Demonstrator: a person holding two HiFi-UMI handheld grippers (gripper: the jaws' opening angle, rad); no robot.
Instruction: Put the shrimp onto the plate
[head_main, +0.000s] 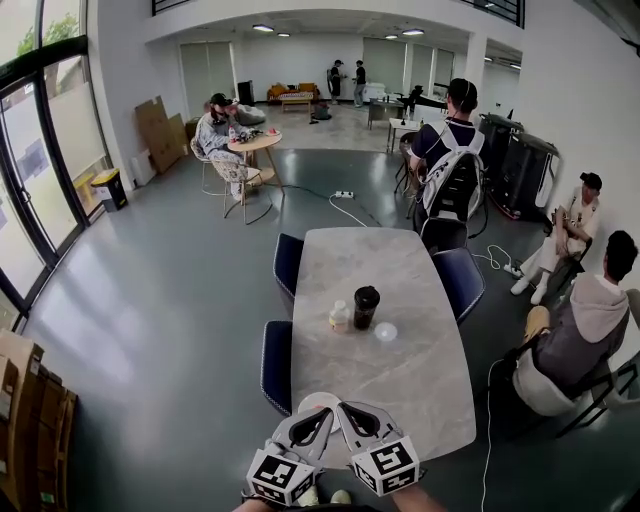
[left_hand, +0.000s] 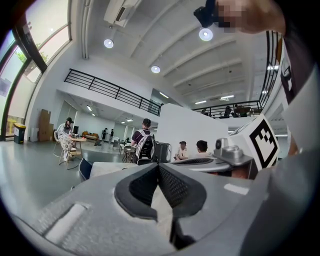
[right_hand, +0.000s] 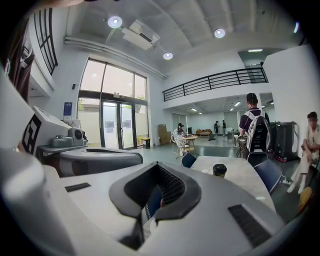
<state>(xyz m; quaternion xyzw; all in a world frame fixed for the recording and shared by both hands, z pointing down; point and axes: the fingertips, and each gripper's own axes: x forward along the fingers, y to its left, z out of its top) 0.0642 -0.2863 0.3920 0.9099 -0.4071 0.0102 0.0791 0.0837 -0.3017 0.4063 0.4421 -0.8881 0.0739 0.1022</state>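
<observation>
Both the left gripper (head_main: 322, 415) and the right gripper (head_main: 347, 411) are pressed together, pinching nothing, side by side just above the white plate (head_main: 316, 399). A reddish speck under the right tips may be the shrimp (right_hand: 162, 202). It is probably light, soft and slippery, best pinched gently across its thick middle. Well beyond the tips stand a lidded coffee cup (head_main: 366, 306) and a small bottle (head_main: 340, 317), contents unseen.

A grey marble table (head_main: 400, 380) carries a small bottle (head_main: 340, 317), dark cup (head_main: 366, 306), small pale dish (head_main: 385, 332) and white plate (head_main: 315, 401).
</observation>
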